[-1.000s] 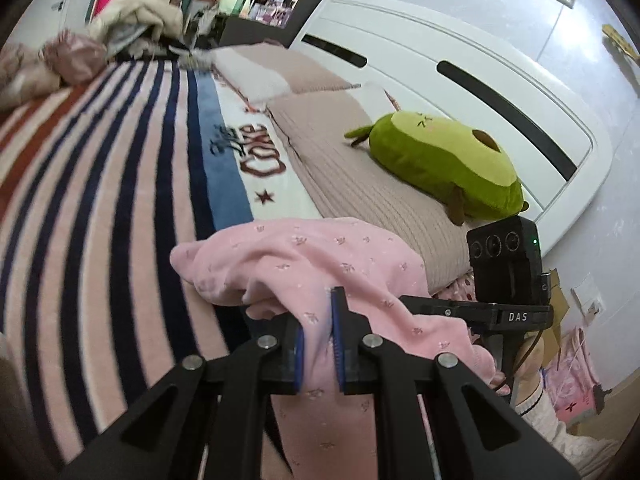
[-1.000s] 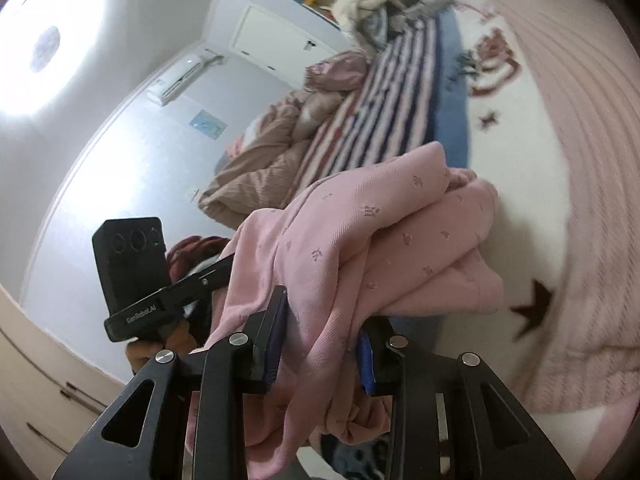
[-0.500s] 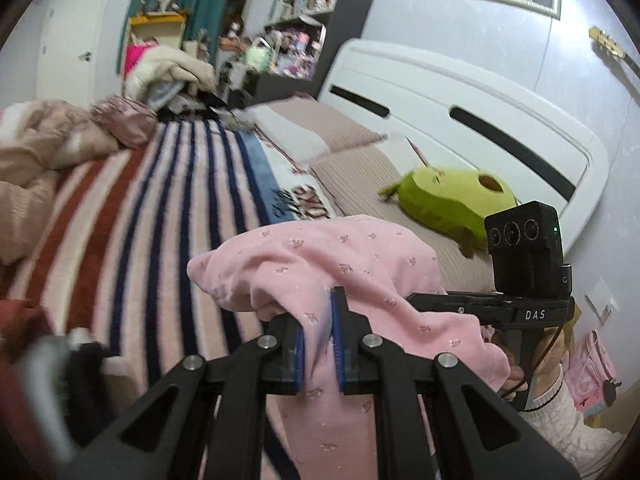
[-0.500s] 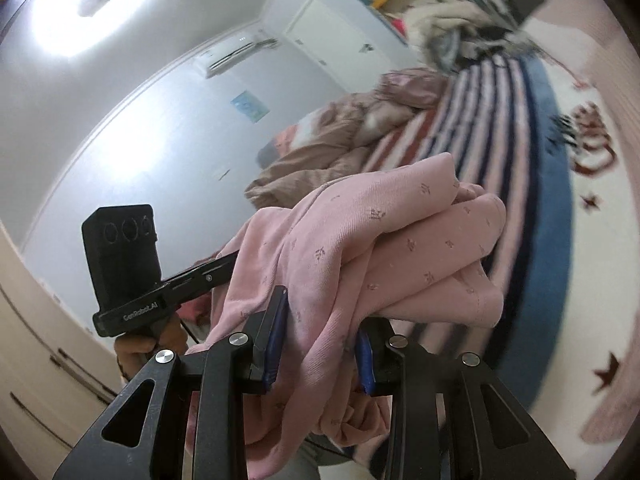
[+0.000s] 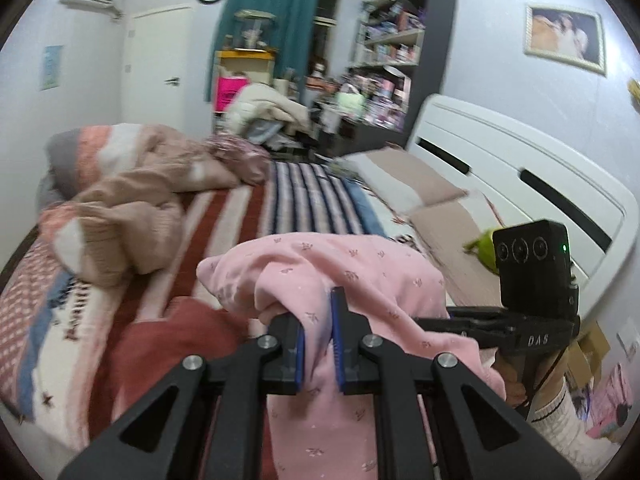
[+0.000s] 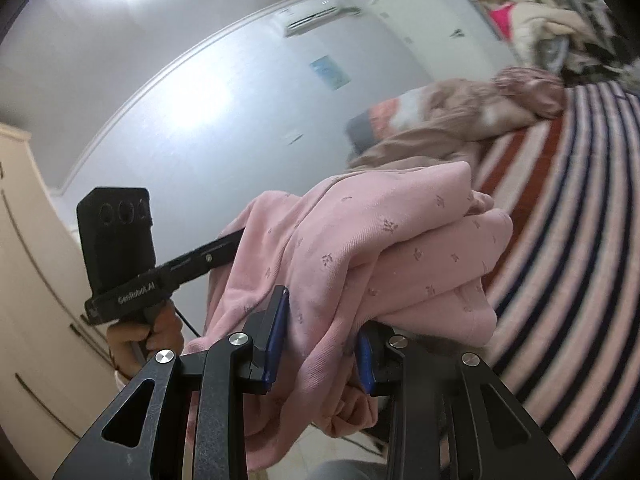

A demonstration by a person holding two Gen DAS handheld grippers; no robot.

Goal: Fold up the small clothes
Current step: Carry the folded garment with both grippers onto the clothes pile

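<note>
A small pink garment with a fine print (image 5: 340, 268) hangs bunched in the air between both grippers, above the bed's near edge. My left gripper (image 5: 319, 344) is shut on a fold of it, cloth pinched between the blue pads. My right gripper (image 6: 320, 344) is shut on a thicker bundle of the same pink garment (image 6: 384, 248), its jaws held wider apart by the cloth. Each view shows the other gripper: the right one (image 5: 520, 320) in the left wrist view, the left one (image 6: 168, 272) in the right wrist view.
A striped blanket (image 5: 304, 196) covers the bed. A crumpled tan and pink duvet (image 5: 132, 196) lies at its far left. A dark red cloth (image 5: 176, 344) lies below the garment. Pillows (image 5: 400, 176), a green plush (image 5: 486, 248) and the white headboard (image 5: 520, 160) are at the right.
Both grippers have lifted and tilted upward with the pink garment; the views swung from the bed surface toward the room and wall. The grip on the cloth has not changed.
</note>
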